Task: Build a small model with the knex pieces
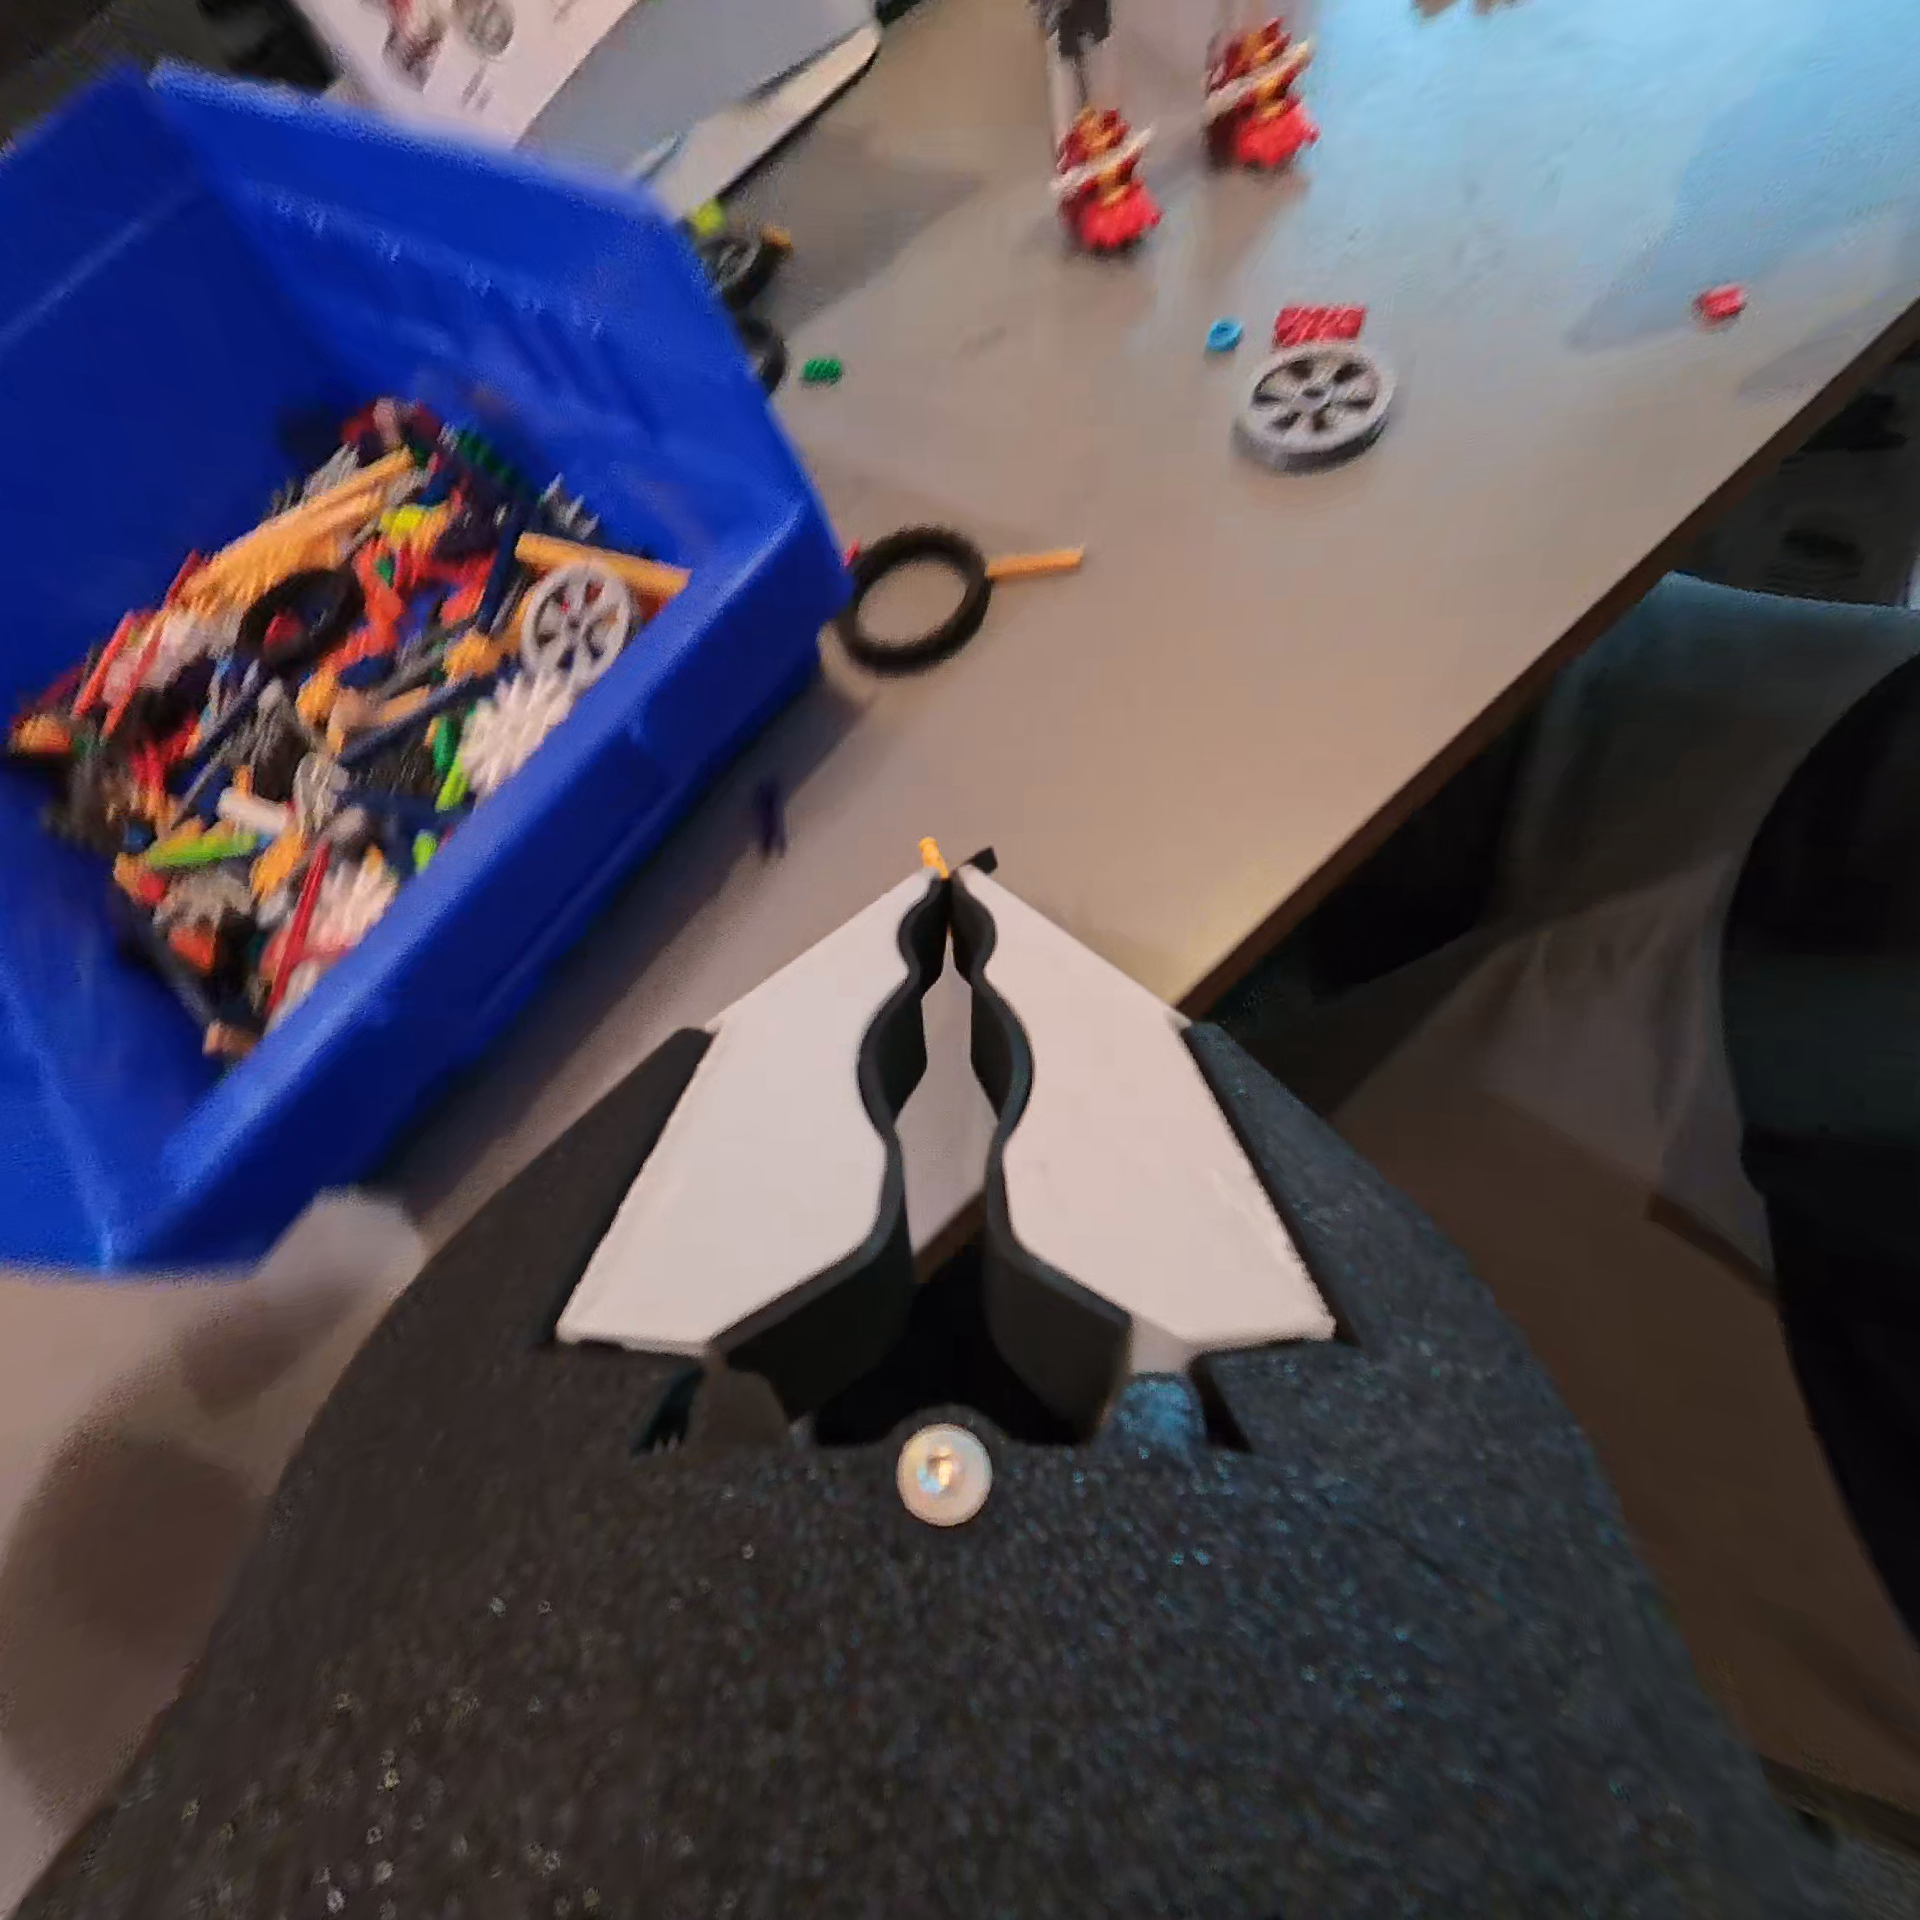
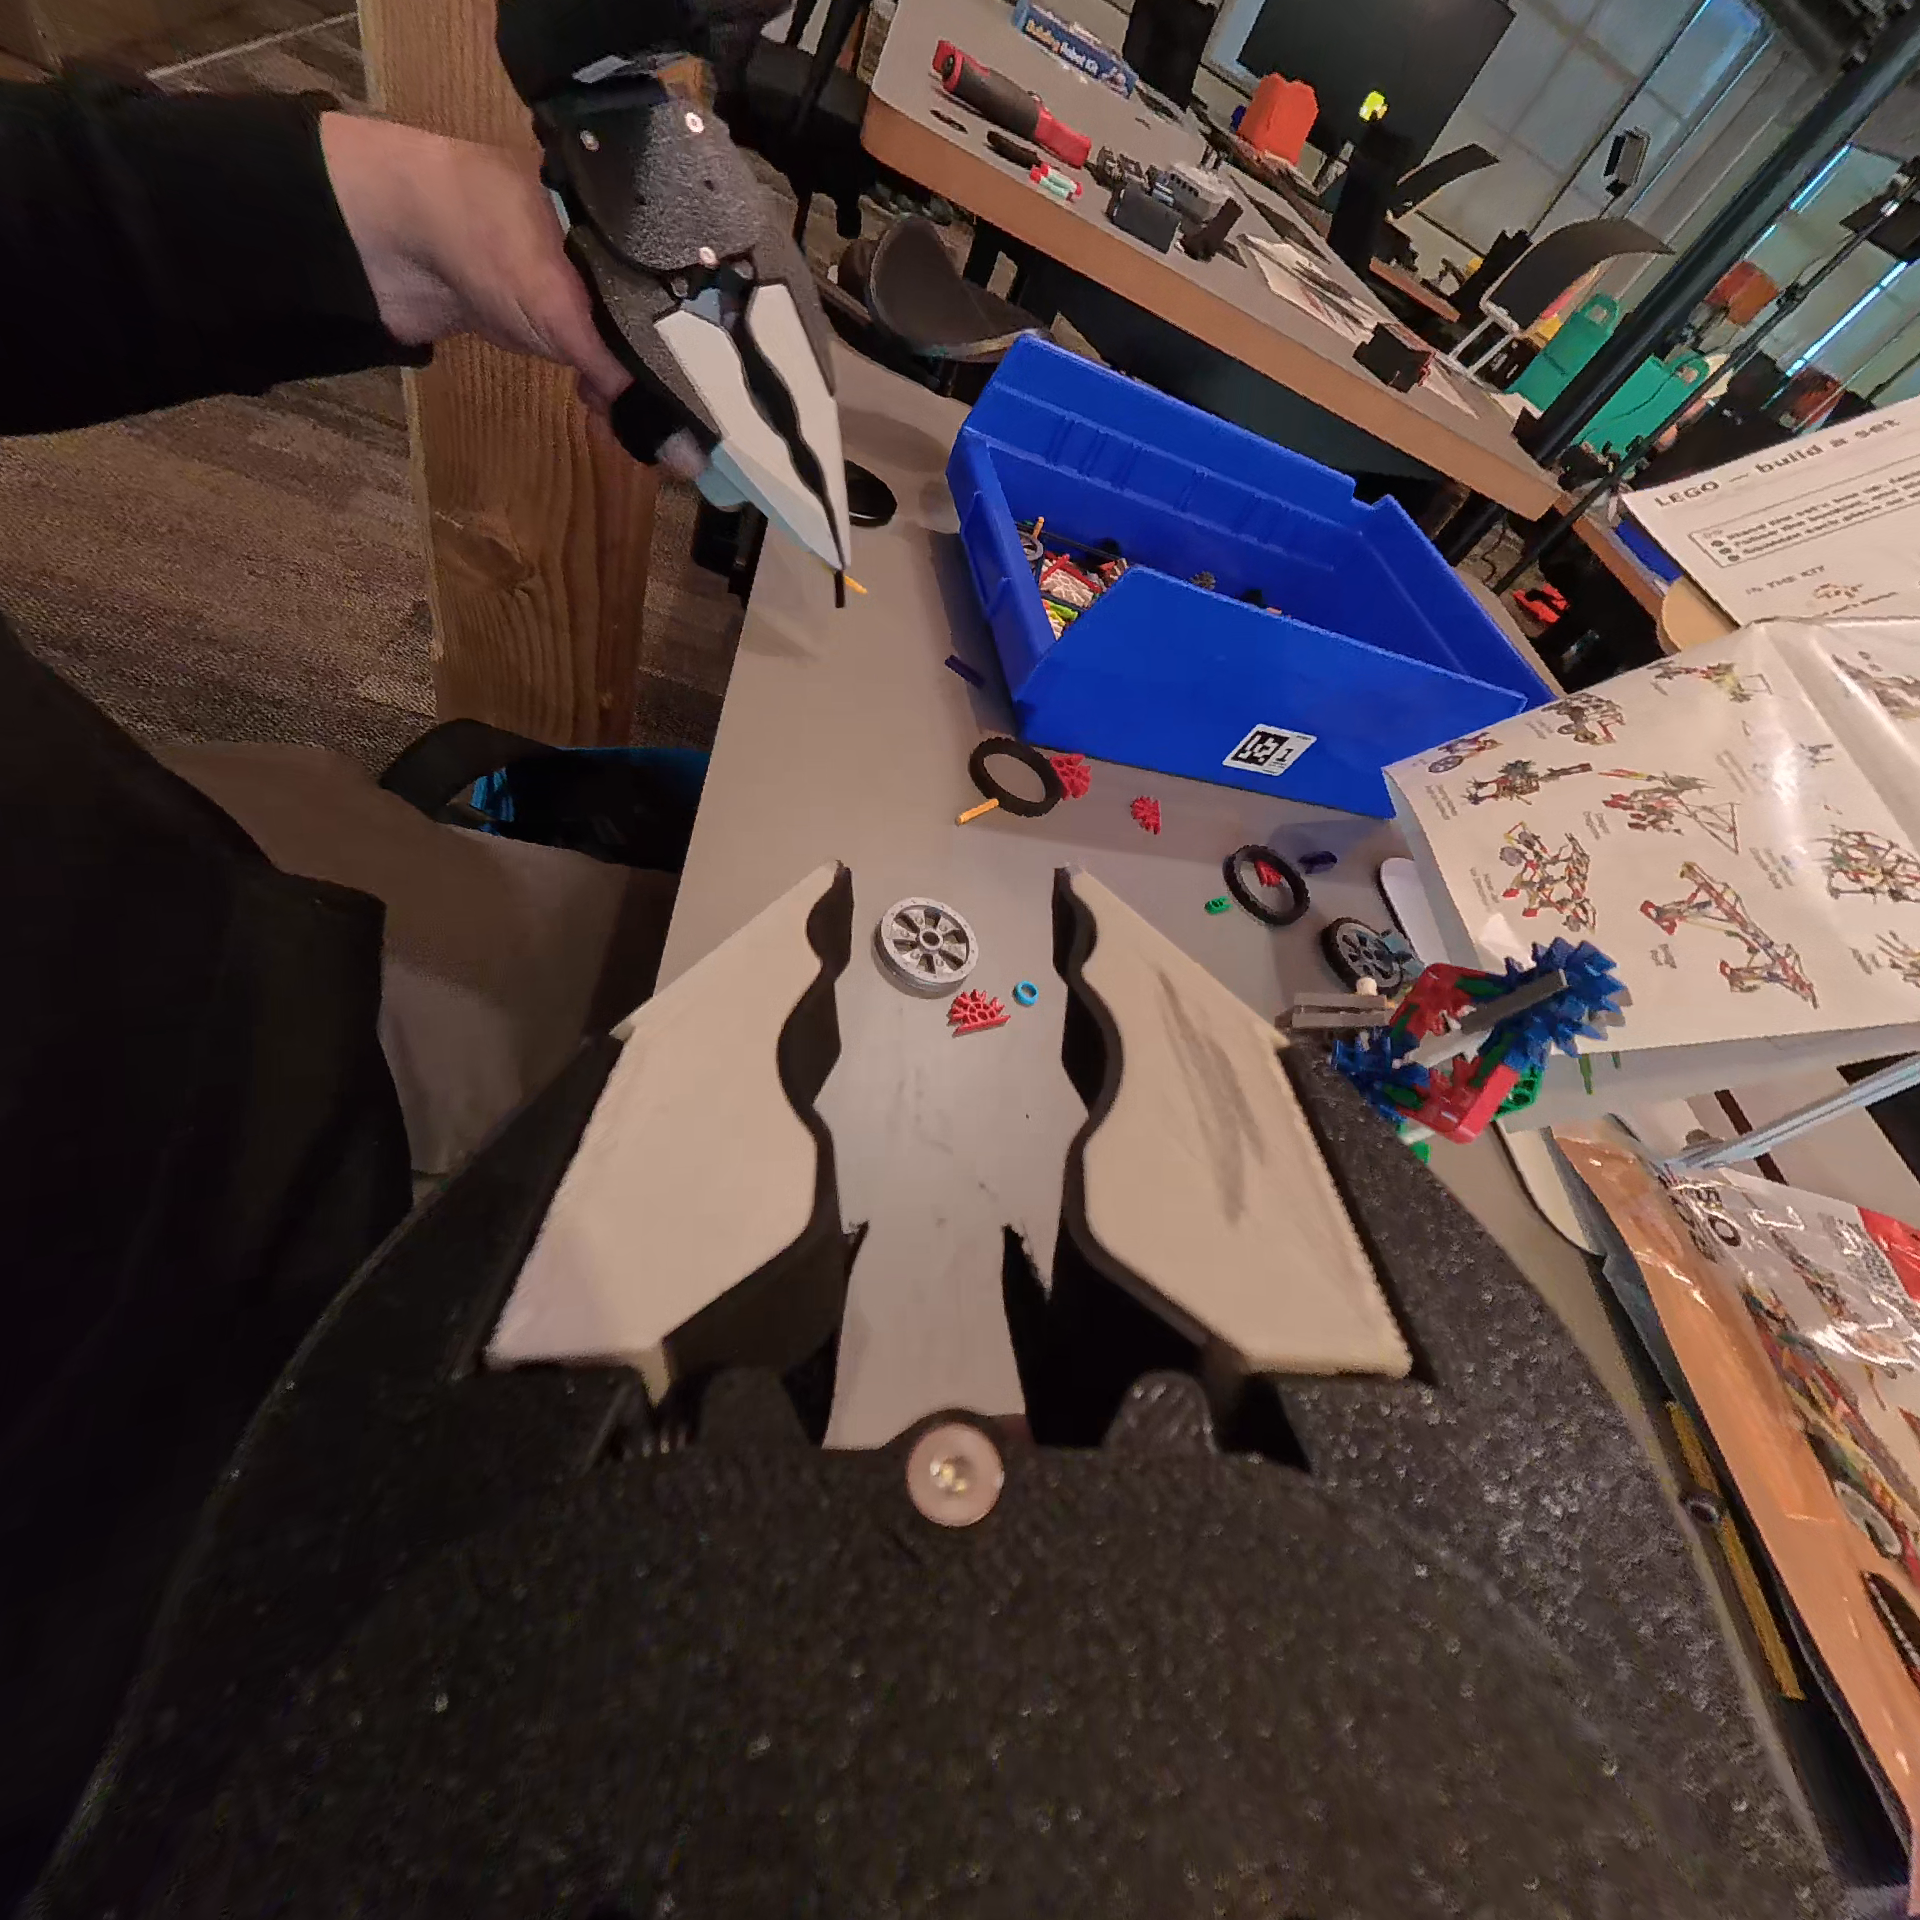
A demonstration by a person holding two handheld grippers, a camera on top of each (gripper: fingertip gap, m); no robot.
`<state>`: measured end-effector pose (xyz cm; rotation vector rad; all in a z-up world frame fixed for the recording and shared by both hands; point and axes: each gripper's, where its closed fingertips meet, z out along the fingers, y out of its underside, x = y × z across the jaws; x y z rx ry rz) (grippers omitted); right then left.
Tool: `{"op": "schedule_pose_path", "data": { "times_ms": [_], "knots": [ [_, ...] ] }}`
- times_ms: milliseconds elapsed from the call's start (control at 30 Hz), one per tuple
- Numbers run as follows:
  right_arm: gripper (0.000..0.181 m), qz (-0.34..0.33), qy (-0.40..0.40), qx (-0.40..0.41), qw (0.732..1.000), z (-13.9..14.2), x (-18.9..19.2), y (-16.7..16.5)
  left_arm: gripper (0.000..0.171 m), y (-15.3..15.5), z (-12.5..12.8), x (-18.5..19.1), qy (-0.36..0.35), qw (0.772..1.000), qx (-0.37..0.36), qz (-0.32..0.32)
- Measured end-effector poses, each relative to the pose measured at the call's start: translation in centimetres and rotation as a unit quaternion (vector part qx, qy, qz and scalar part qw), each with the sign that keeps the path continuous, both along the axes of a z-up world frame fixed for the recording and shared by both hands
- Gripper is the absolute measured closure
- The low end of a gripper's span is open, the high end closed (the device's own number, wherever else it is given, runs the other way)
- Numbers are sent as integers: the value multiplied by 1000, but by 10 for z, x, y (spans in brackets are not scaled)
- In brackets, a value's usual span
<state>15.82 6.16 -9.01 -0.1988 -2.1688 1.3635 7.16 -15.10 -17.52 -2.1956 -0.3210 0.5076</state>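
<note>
My left gripper point(image 1: 951, 878) is shut on a small orange piece point(image 1: 932, 855) that pokes out of its tips, held above the grey table beside the blue bin point(image 1: 436, 312). It also shows in the right wrist view point(image 2: 840, 566), held by a hand, with the orange piece point(image 2: 854, 584) at its tip. My right gripper point(image 2: 951, 883) is open and empty above the table. Between its fingers lie a grey spoked wheel point(image 2: 926, 943), a red connector point(image 2: 977, 1011) and a small blue ring point(image 2: 1025, 992). The bin point(image 2: 1247, 665) holds several mixed coloured building pieces point(image 1: 312, 707).
A black tyre ring point(image 1: 911, 600) with an orange rod point(image 1: 1034, 562) lies by the bin. A grey wheel point(image 1: 1314, 408) and red models point(image 1: 1107, 187) lie farther off. A red, blue and green model point(image 2: 1475, 1039), instruction sheets point(image 2: 1683, 831) and loose tyres point(image 2: 1265, 883) lie right. The table edge point(image 1: 1455, 748) runs diagonally. About 25 cm separates my left fingertips from my right.
</note>
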Motion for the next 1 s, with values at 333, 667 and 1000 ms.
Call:
{"op": "schedule_pose_path", "data": {
  "times_ms": [333,667,1000],
  "knots": [
    [143,-12,-20,13,1000,-17,-3,8,154,115,-10,-24,26,997,-33,-67],
    [143,-34,-38,-7,999,-25,-27,14,152,49,43,-44,38,999,22,-19],
    [143,-24,-35,-11,999,-33,-57,-2,149,-5,102,-126,118,987,-103,28]
  ]
}}
